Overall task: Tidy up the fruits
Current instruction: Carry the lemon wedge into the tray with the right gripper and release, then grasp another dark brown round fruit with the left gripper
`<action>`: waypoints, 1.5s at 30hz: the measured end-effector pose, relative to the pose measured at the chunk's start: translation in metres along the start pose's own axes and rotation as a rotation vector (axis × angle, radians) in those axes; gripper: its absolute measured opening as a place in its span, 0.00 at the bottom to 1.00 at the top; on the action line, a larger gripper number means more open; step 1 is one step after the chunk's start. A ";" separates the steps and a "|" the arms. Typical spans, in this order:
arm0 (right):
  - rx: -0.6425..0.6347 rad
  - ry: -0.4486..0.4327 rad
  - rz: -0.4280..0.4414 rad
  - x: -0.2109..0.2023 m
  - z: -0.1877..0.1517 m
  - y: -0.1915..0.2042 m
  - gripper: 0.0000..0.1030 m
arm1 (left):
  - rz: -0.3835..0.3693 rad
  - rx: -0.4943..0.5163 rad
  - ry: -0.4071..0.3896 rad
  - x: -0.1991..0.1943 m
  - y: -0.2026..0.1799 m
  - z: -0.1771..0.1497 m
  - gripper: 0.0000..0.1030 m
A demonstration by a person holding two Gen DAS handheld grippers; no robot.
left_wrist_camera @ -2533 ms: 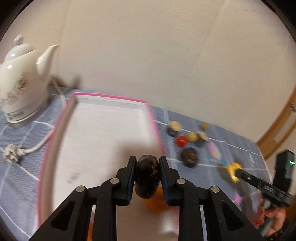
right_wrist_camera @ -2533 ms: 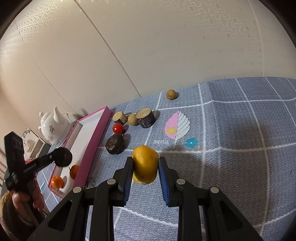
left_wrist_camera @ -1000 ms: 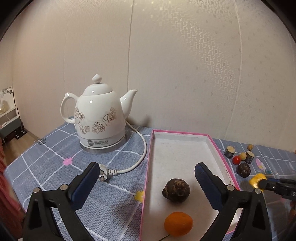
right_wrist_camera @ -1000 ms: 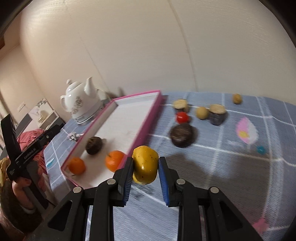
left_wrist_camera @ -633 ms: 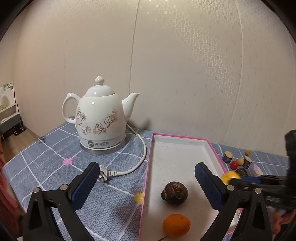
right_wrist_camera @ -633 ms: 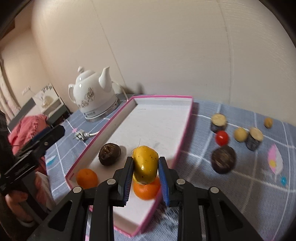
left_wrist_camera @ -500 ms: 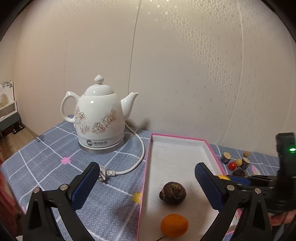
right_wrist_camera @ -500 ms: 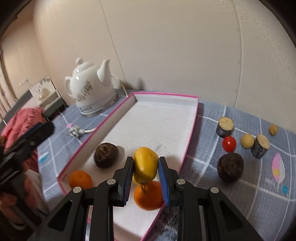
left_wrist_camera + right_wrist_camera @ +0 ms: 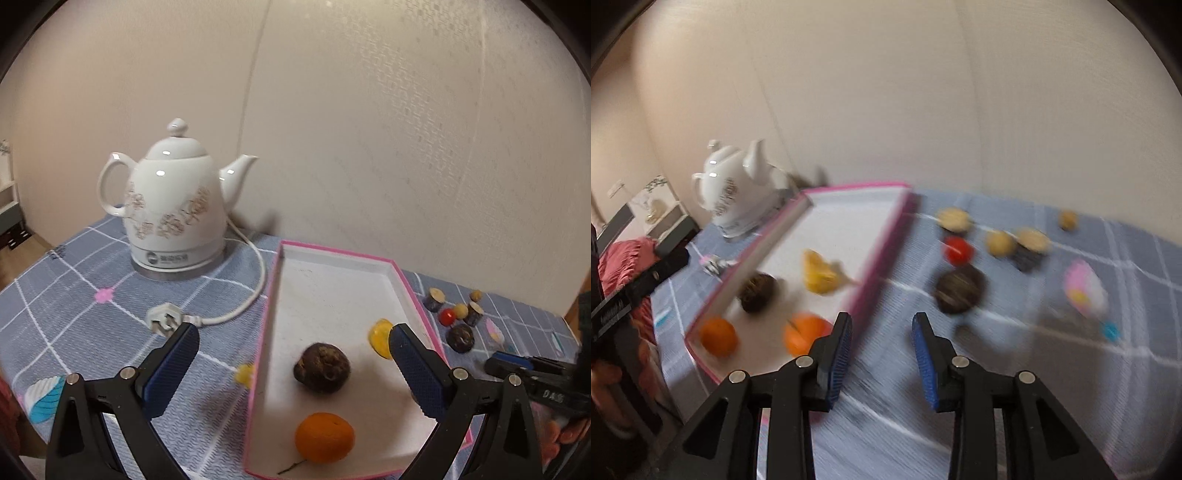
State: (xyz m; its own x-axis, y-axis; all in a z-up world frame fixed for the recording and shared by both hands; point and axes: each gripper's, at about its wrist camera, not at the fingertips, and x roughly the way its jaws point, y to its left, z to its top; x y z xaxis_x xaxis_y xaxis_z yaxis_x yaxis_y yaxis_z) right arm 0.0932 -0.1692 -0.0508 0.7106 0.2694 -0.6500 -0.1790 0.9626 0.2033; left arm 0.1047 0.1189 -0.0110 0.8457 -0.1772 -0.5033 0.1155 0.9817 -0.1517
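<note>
A white tray with a pink rim (image 9: 271,314) holds a dark brown fruit (image 9: 321,367), an orange (image 9: 324,437) and a yellow fruit (image 9: 380,338). My left gripper (image 9: 291,334) hovers wide open in front of the tray, holding nothing. In the blurred right wrist view the yellow fruit (image 9: 818,275) lies free in the tray (image 9: 886,251) beside the dark fruit (image 9: 758,291) and two oranges (image 9: 718,336). The jaws of my right gripper (image 9: 882,325) are opening with nothing between them, just outside the tray's near right rim.
A white kettle (image 9: 173,214) with its cord and plug (image 9: 166,321) stands left of the tray. Right of the tray the checked cloth carries a dark round fruit (image 9: 958,290), a red tomato (image 9: 957,250) and several small pieces. A wall rises close behind.
The right gripper has let go of the yellow fruit, which now lies in the tray, and has drawn back toward the tray's right rim. The left gripper stays open and has hardly moved.
</note>
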 end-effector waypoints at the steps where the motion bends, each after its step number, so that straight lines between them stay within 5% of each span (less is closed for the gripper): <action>1: 0.003 0.004 -0.019 -0.006 -0.004 -0.012 0.33 | -0.011 0.005 0.003 0.000 -0.002 -0.001 1.00; 9: 0.158 -0.059 -0.081 -0.031 -0.026 -0.084 0.33 | -0.101 0.031 0.061 0.003 -0.047 -0.020 1.00; 16: 0.191 -0.086 -0.063 -0.040 -0.018 -0.089 0.33 | -0.196 0.113 0.150 0.024 -0.125 -0.022 1.00; 27: 0.281 -0.066 -0.104 -0.045 -0.019 -0.111 0.33 | -0.151 0.196 0.266 0.097 -0.213 -0.003 0.99; 31: 0.300 -0.070 -0.104 -0.048 -0.019 -0.116 0.33 | -0.107 0.255 0.294 0.119 -0.229 -0.005 0.78; 38: 0.317 -0.076 -0.091 -0.050 -0.019 -0.118 0.33 | -0.072 0.254 0.358 0.149 -0.238 -0.017 0.75; 45: 0.328 -0.080 -0.076 -0.052 -0.017 -0.120 0.33 | -0.053 0.295 0.367 0.158 -0.246 -0.026 0.50</action>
State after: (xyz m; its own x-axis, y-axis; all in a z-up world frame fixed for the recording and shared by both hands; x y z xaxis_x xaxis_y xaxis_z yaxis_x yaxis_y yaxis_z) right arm 0.0663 -0.2982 -0.0543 0.7670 0.1813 -0.6155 0.0956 0.9163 0.3890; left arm 0.1962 -0.1525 -0.0750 0.6006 -0.1884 -0.7771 0.3413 0.9393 0.0361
